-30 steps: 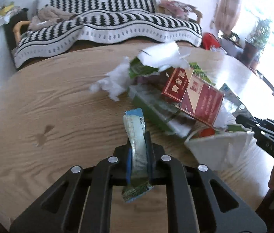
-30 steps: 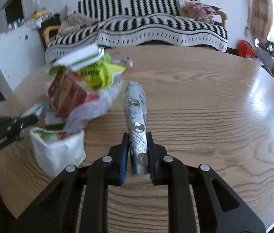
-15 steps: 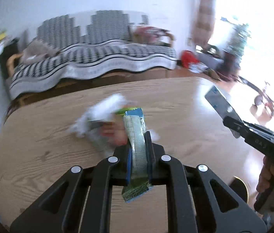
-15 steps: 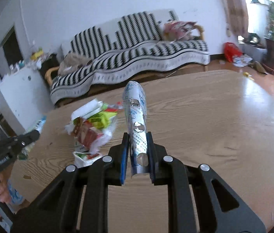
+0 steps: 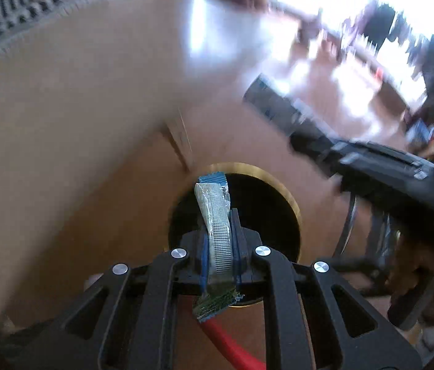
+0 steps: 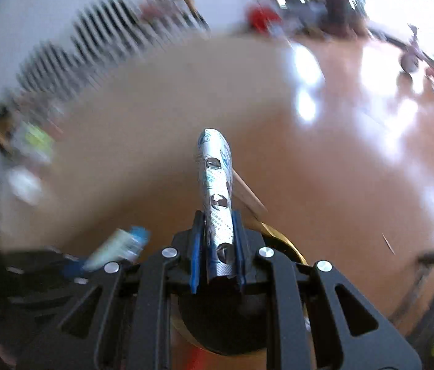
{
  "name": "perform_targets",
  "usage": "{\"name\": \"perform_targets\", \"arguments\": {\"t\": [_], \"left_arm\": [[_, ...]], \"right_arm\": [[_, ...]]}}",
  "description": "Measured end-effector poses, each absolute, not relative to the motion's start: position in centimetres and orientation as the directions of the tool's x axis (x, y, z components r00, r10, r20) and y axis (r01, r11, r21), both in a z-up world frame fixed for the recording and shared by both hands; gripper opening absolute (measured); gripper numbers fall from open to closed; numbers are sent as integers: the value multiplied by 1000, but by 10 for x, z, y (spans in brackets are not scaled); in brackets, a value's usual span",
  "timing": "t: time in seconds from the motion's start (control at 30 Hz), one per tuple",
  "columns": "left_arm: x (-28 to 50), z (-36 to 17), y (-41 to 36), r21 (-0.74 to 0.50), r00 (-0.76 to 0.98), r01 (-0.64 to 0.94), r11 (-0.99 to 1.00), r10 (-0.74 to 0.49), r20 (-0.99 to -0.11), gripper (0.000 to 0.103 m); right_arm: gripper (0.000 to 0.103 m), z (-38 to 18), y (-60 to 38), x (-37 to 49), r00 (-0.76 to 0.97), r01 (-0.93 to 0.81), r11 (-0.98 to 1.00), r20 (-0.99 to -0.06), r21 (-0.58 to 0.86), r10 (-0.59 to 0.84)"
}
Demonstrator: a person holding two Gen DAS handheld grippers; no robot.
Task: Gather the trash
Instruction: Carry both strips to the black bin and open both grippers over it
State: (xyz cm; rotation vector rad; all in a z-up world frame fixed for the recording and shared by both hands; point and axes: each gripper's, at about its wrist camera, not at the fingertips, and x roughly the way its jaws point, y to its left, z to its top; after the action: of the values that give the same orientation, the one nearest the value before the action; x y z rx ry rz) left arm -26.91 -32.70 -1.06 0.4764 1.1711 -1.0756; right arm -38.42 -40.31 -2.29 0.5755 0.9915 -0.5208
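My left gripper (image 5: 219,240) is shut on a silver and blue snack wrapper (image 5: 215,215) and holds it above the dark mouth of a round bin with a gold rim (image 5: 290,203), off the table's edge. My right gripper (image 6: 217,237) is shut on a crumpled silver foil wrapper (image 6: 217,185), just beyond the same bin (image 6: 281,237), whose dark inside shows under the fingers. The right gripper appears blurred in the left wrist view (image 5: 355,160); the left one with its wrapper shows in the right wrist view (image 6: 115,249). A blurred trash pile (image 6: 32,141) lies on the table at far left.
The round wooden table (image 5: 78,123) fills the left of both views, its edge close to the bin. A striped sofa (image 6: 99,40) stands behind. A red hose or strip (image 5: 229,345) lies on the floor by the bin. Dark chair legs (image 5: 371,240) stand at the right.
Both grippers have swung fast to the right and down, away from the trash pile on the table, to the bin beside the table. Each keeps its wrapper.
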Motion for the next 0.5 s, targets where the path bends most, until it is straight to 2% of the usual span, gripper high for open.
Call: {"name": "perform_targets", "arguments": {"t": [0.07, 0.17, 0.5], "left_arm": [[-282, -52, -343, -240, -65, 851, 467, -359, -931, 11], [-298, -86, -356, -229, -107, 877, 421, -295, -950, 11], [-286, -112, -360, -262, -155, 847, 462, -257, -954, 11]], "right_arm": [[18, -70, -412, -402, 414, 692, 668, -909, 275, -54], [18, -98, -418, -419, 387, 714, 634, -922, 297, -3], [18, -115, -428, -413, 377, 720, 617, -926, 317, 36]]}}
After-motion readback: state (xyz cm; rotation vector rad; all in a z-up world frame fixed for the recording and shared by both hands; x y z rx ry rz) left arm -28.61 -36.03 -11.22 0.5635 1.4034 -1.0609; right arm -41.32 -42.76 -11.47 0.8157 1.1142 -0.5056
